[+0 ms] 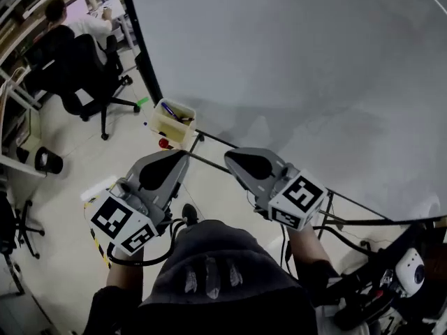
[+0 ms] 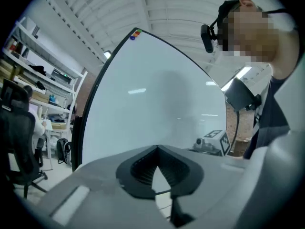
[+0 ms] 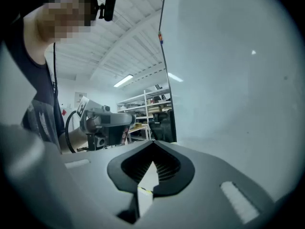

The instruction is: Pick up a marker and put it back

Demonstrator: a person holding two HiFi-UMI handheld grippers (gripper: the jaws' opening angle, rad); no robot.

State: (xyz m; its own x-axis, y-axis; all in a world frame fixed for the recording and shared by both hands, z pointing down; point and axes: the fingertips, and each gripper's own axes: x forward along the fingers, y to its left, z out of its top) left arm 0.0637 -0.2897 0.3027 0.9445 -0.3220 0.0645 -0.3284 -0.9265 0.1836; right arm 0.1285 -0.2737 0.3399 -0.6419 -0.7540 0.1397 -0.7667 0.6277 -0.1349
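At the far left, a seated person (image 1: 77,23) in a black wheeled office chair (image 1: 84,82) is well apart from the work and looks like no hazard. The task's thing, a dark blue marker (image 1: 170,110), lies with other pens in a small pale-yellow open plastic box (image 1: 166,128). The box hangs at the lower left corner of a large white whiteboard with a black frame (image 1: 293,68). A small red round thing (image 1: 163,143), too small to name, sits just under the box. The left tongs (image 1: 184,155) point toward the box from just below it, their grey jaws pressed together with nothing between them. Pushed in like that, they would likely shove the pens aside or knock the box off its perch, so they need to spread first. Once spread, the risk changes. The box is narrow and crowded, so a jaw could catch the rim, or the pair could pinch two pens at once. The marker looks smooth and round, and a grip near one end might let it swivel out and drop to the pale floor (image 1: 63,208). The right tongs (image 1: 228,158) are also pressed together and empty, and they hover near the left pair. If both reach in at once, their bodies could bump and spoil the aim. On the way back, a tilted marker may miss the box's opening and strike the board.
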